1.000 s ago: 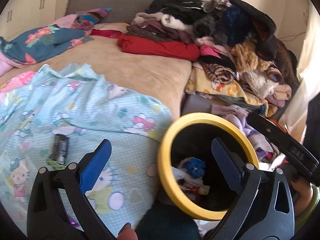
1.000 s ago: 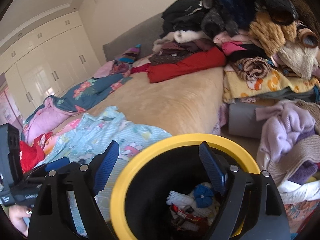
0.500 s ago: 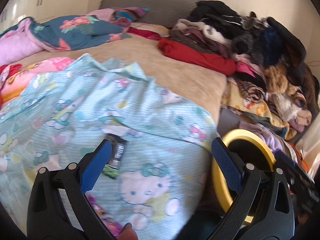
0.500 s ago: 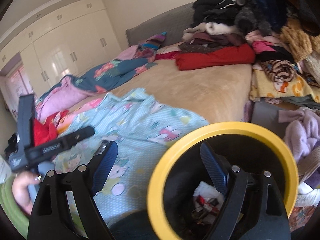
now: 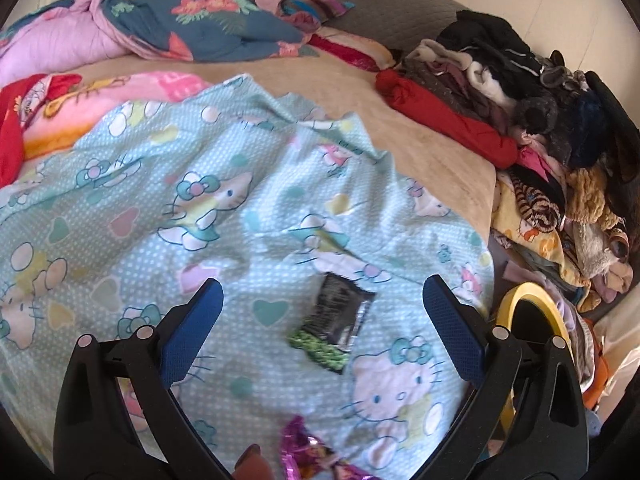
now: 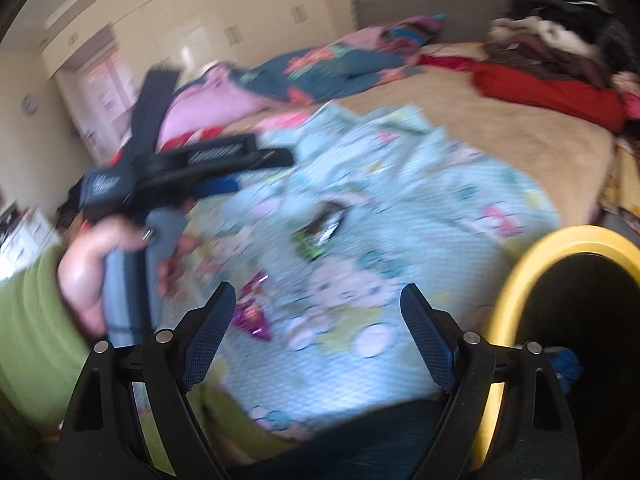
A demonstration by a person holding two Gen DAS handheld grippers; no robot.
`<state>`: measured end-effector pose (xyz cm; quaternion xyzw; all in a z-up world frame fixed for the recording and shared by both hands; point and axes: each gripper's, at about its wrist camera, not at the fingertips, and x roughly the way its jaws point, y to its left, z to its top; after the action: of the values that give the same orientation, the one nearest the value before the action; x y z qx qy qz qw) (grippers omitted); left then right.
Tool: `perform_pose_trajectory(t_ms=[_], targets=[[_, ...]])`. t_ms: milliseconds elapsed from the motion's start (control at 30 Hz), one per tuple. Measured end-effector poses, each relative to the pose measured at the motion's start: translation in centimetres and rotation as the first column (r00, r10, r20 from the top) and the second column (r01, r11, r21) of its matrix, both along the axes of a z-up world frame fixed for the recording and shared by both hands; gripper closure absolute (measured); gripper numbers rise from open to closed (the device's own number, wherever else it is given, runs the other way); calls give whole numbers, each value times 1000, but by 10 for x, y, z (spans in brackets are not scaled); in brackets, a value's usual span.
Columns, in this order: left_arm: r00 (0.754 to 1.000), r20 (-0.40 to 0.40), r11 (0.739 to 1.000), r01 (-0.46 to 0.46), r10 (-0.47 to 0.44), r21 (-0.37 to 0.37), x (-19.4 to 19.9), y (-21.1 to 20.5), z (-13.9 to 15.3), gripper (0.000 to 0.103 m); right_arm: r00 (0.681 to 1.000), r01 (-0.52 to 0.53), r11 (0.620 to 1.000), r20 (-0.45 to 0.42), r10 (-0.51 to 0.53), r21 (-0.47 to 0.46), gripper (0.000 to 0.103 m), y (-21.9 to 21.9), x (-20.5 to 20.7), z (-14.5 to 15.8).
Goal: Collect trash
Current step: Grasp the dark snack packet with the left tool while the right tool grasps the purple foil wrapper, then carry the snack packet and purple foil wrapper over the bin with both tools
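A black wrapper with a green end [image 5: 334, 326] lies flat on the light blue cartoon-print sheet [image 5: 168, 208], just ahead of my left gripper [image 5: 322, 304], which is open and empty. A shiny purple wrapper [image 5: 308, 454] lies nearer, at the frame's bottom edge. In the blurred right wrist view the black wrapper [image 6: 322, 226] and the purple wrapper [image 6: 252, 314] show on the same sheet [image 6: 420, 208]. My right gripper [image 6: 316, 306] is open with nothing between its fingers. The left gripper [image 6: 218, 188], held by a hand in a green sleeve, hangs over the sheet at left.
A black bin with a yellow rim [image 5: 536, 320] stands beside the bed at right [image 6: 516, 292]. Piled clothes [image 5: 552, 128] crowd the bed's right side. A pink and blue floral duvet [image 5: 160, 28] lies at the far end. White wardrobes [image 6: 168, 32] line the wall.
Both grippers swung left, away from the bin and over the sheet. The black wrapper now lies between the left fingers' line; the bin has slid to the right edge.
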<state>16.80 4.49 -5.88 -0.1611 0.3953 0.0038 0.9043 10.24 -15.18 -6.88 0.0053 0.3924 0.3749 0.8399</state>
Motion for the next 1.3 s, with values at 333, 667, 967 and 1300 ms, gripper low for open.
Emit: perform_pose_trajectory(t_ms=[333, 667, 967, 1300], targets=[[991, -76, 992, 107, -112, -65, 19, 8, -25, 31, 982, -186, 979, -63, 181, -79, 48, 57, -14, -28], [978, -117, 983, 163, -172, -86, 31, -8, -46, 33, 975, -211, 970, -102, 199, -124, 76, 71, -11, -45], [966, -166, 980, 196, -199, -37, 42, -26, -61, 56, 980, -179, 977, -112, 166, -118, 77, 49, -7, -42], [975, -150, 986, 158, -163, -47, 35, -21, -59, 80, 990, -94, 993, -113, 85, -71, 78, 17, 2, -33]])
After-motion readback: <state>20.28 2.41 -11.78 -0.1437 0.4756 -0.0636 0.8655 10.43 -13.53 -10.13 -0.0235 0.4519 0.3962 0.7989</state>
